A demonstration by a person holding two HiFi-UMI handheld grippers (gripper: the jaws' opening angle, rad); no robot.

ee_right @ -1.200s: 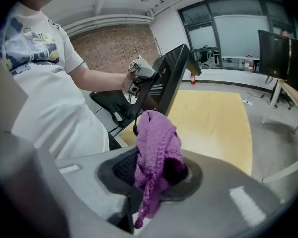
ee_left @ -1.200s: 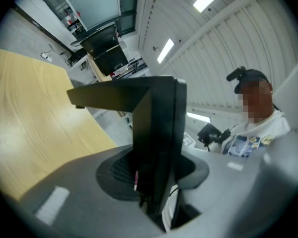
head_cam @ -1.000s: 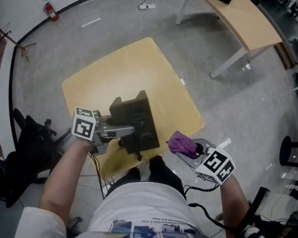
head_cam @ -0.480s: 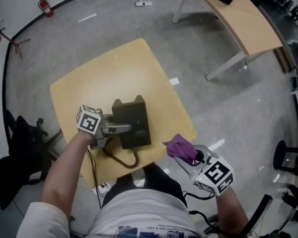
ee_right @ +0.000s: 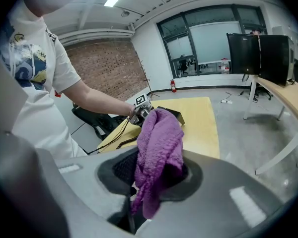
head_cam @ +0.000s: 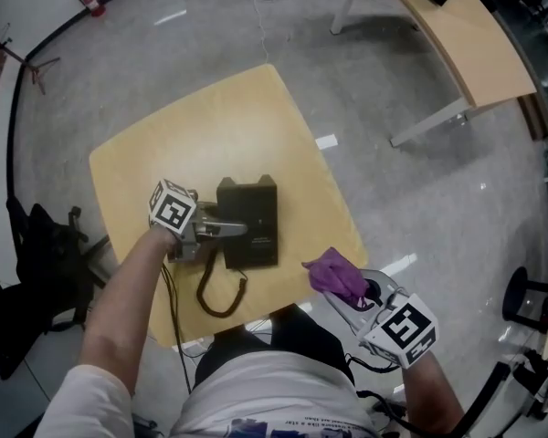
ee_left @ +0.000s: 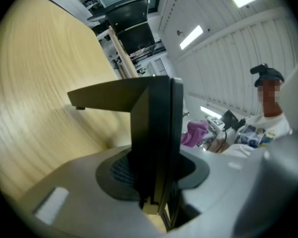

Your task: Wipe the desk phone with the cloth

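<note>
desk phone [head_cam: 254,222] now sits mid yellow table [head_cam: 164,144]; second ago it was at near edge, so we judge it placed for wiping. left gripper [head_cam: 230,230] clamps its left side, seemingly firm. right gripper [head_cam: 356,292] pinches purple cloth [head_cam: 333,272] off table, well apart from phone. wiping not begun.

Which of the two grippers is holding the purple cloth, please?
The right gripper: its jaws are shut on the purple cloth, while the left gripper clamps the black desk phone.
</note>
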